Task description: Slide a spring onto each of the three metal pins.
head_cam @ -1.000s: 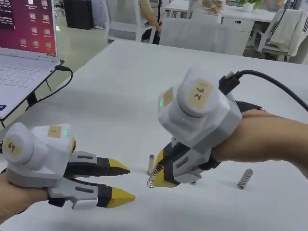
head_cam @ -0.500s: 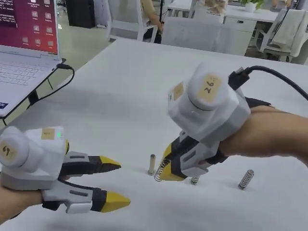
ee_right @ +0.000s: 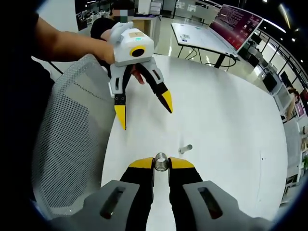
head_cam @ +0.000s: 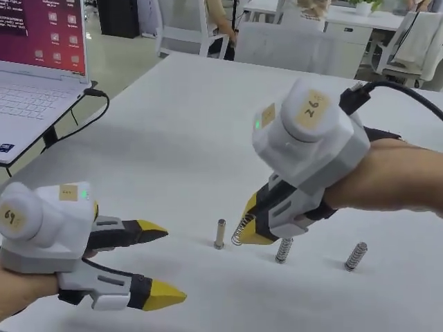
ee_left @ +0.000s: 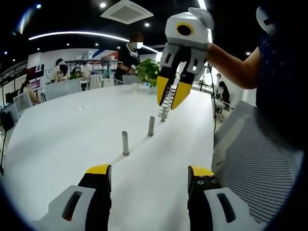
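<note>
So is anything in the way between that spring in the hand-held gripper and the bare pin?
Nothing visible. The spring, clamped in the right hand-held gripper, hangs close beside the bare pin with just bare table between them. The left hand-held gripper is open and well off to the side.

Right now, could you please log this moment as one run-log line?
right gripper: shut on held spring, beside bare pin, not on it | left gripper: open, empty | middle spring, end spring: upright on table
</note>
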Demonstrator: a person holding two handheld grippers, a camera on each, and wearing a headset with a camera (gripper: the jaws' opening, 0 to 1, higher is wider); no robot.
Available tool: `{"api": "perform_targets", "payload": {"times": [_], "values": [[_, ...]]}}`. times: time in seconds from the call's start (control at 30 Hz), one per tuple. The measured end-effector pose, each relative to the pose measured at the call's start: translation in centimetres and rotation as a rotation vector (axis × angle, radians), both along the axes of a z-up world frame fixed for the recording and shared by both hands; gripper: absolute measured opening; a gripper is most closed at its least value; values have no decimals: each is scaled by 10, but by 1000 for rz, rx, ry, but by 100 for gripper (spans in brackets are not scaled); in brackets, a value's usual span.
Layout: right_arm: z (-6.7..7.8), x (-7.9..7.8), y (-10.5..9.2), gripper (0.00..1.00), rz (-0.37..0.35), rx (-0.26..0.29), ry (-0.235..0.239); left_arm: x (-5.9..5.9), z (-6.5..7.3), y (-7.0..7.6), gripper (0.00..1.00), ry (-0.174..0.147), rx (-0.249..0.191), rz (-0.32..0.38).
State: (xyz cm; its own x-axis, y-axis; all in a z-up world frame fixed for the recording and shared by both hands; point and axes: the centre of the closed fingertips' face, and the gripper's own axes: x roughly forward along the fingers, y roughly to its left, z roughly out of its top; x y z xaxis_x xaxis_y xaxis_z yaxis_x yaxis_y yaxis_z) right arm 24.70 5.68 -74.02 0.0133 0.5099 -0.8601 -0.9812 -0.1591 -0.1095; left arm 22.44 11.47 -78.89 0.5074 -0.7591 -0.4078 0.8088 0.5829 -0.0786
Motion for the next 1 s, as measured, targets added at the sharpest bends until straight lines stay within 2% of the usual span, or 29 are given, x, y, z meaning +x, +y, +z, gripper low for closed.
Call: {"api": "perform_targets", "payload": {"times": [0.37, 0.7, 1.0], "values": [[5, 17, 4, 9, -22, 2, -16, 1, -4, 4, 71, 2, 15, 19], [4, 40, 15, 9, -25, -23, -34, 0, -6, 2, 77, 0, 32, 13], [-2, 44, 21, 9, -21, -49, -32, -3, -7, 1, 79, 4, 36, 8]]}}
